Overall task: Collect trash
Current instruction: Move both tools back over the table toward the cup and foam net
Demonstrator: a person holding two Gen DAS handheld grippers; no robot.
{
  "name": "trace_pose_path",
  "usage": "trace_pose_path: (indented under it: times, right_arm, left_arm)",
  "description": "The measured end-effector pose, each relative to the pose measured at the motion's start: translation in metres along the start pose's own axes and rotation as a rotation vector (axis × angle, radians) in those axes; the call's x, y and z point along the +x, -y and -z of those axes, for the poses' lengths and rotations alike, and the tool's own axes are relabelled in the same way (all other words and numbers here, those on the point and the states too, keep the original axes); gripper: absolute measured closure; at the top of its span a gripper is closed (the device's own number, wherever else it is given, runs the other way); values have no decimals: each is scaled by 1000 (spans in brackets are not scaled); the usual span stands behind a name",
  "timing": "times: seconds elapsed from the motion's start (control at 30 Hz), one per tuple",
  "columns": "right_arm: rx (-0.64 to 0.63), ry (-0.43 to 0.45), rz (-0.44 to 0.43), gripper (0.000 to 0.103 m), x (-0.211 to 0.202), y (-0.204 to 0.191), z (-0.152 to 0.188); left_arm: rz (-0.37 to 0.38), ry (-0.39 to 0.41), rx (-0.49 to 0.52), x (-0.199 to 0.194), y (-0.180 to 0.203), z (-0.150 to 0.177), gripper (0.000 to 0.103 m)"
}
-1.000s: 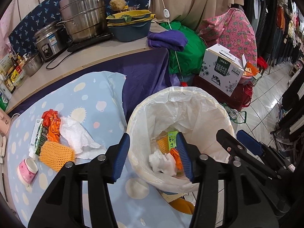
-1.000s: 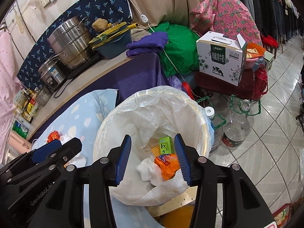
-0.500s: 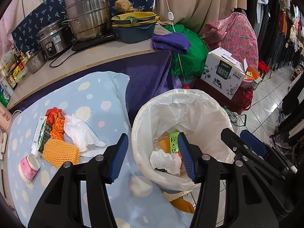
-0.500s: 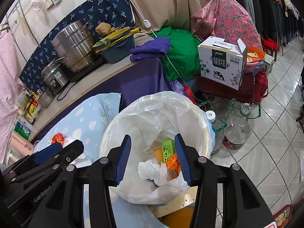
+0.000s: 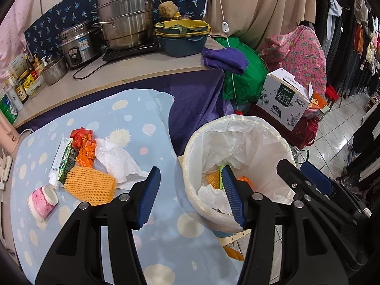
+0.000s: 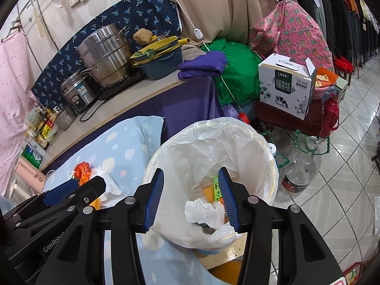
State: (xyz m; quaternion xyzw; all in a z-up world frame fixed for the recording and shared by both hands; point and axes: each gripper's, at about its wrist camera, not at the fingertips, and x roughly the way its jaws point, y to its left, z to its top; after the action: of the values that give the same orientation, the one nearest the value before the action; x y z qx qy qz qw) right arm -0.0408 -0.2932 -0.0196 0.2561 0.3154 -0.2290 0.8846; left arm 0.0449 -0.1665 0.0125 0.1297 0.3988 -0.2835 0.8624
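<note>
since a second ago the left wrist view has swung a little toward the table, so more of the spotted blue cloth point(image 5: 133, 123) and the litter on it shows, and the bin sits further right in that view. left gripper point(image 5: 190, 197) hangs with its blue-padded jaws spread apart and nothing between them, one finger over the cloth, the other over the bin's rim. right gripper point(image 6: 190, 199) is likewise spread and empty, poised over the mouth of the bin point(image 6: 270, 156), which is lined with a white plastic bag point(image 6: 225, 147). inside the bin: a crumpled white tissue point(image 6: 204, 211), a green box point(image 6: 216, 188) with japanese lettering, a bit of yellow foam netting point(image 6: 207, 191), something orange (mostly hidden behind the right finger). uncollected litter on the cloth, seen from the left wrist: orange foam net point(image 5: 89, 185), white paper towel point(image 5: 118, 159), crumpled red-orange wrapper point(image 5: 83, 142), green foil packet point(image 5: 67, 163) lying beside a white tube point(image 5: 58, 156), and a pink paper cup point(image 5: 42, 201) tipped on its side nearest the table edge. these lie bunched together, well left of the bin. behind, on the counter: stacked steel pots point(image 5: 125, 16), rice cooker point(image 5: 78, 45). a milk carton box point(image 6: 285, 85) stands beyond the bin.
</note>
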Motion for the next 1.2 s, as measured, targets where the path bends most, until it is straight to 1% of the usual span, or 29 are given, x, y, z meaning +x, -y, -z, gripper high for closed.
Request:
trace_pose_path:
  times: [0.3,0.4,0.53,0.63,0.73,0.87,1.0,1.07,1.2]
  right_arm:
    - [-64,2,-22,56,-7,-37,7]
    - [-88,3,-29,53,-8,-50,9]
    - [-118,-5,-41,51,-8,-68,15]
    - [-143,-19,-51,51,-4,-84,22]
    - [-173,-39,-60,50,1,-101,30]
    - [-210,-69,-74,50,10,-124,42]
    - [-252,-100,-83,50,20,-147,56]
    - [-267,-115,-86,46,27,-157,63]
    - [-304,-151,-97,46,42,-177,77]
  left_arm:
    - [-24,15,-59,-16,-34,8,49]
    - [-32,18,-90,-20,-49,13,48]
    - [-56,25,-135,-27,-75,21,39]
    - [-79,24,-179,-31,-100,30,37]
    - [-114,19,-227,-32,-129,41,33]
    - [-160,0,-311,-30,-172,58,33]
    - [-250,-15,-368,-31,-215,81,33]
    - [-281,-28,-398,-31,-237,93,33]
    - [-331,-50,-456,-32,-274,115,33]
